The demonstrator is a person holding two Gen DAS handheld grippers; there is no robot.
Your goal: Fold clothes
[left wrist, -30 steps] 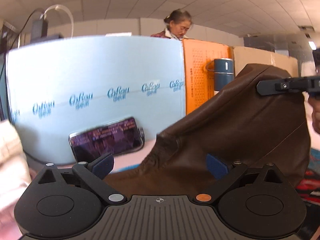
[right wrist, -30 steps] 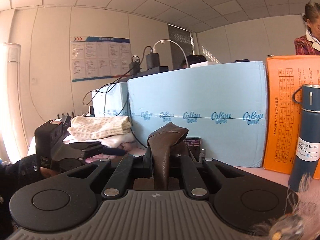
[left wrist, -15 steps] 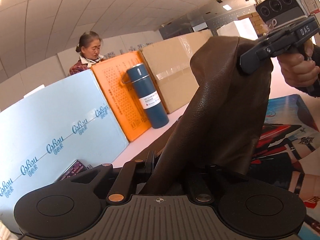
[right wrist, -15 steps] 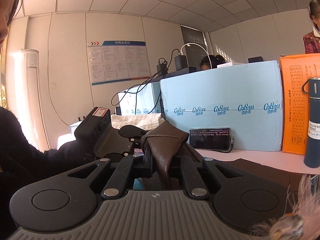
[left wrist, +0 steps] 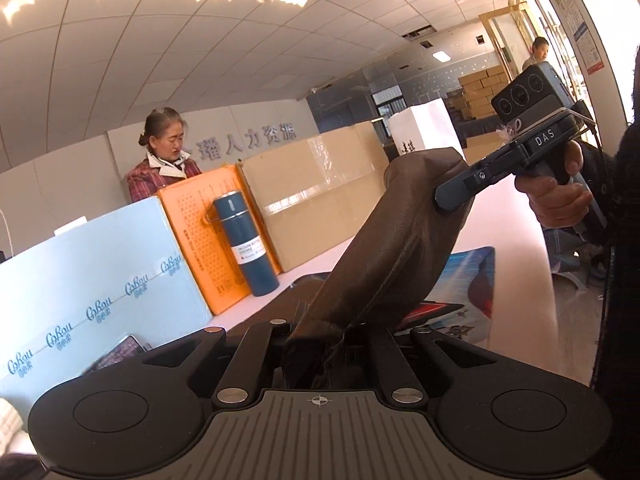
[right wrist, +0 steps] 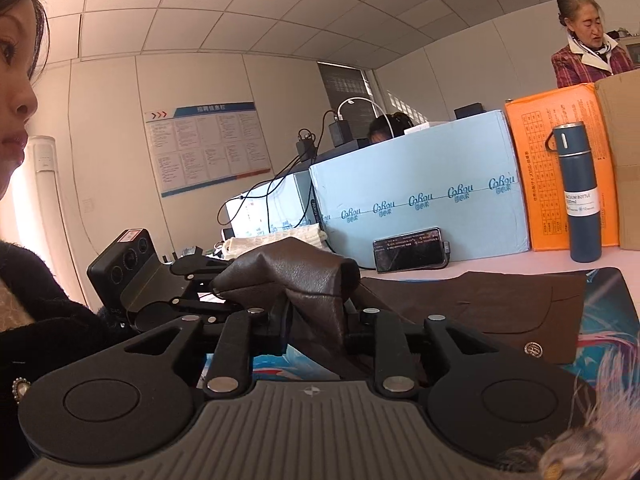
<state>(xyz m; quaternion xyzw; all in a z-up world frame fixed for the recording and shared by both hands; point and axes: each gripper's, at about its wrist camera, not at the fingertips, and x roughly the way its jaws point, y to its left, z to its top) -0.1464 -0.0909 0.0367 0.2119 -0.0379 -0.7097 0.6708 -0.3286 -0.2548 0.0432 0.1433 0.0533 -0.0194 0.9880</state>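
While the left hand-held gripper [left wrist: 320, 344] is closed tight on one bunched corner of the brown leather-look garment [left wrist: 400, 248], the right hand-held gripper [right wrist: 316, 320] pinches another corner, so a band of it hangs lifted between the two. Beyond the right one, the rest of the garment lies flat on the tabletop [right wrist: 520, 258], partly over a printed mat [right wrist: 612, 320]. The material looks soft but thick and probably rather heavy; it drapes in broad folds and may be slick (a grip at hems or corners seems safest). Farther out, a phone [right wrist: 410, 250] leans on a pale blue box [right wrist: 420, 200], with an orange box [right wrist: 536, 168] and a blue vacuum bottle [right wrist: 580, 196] beside it. It is an office room with tiled ceiling.
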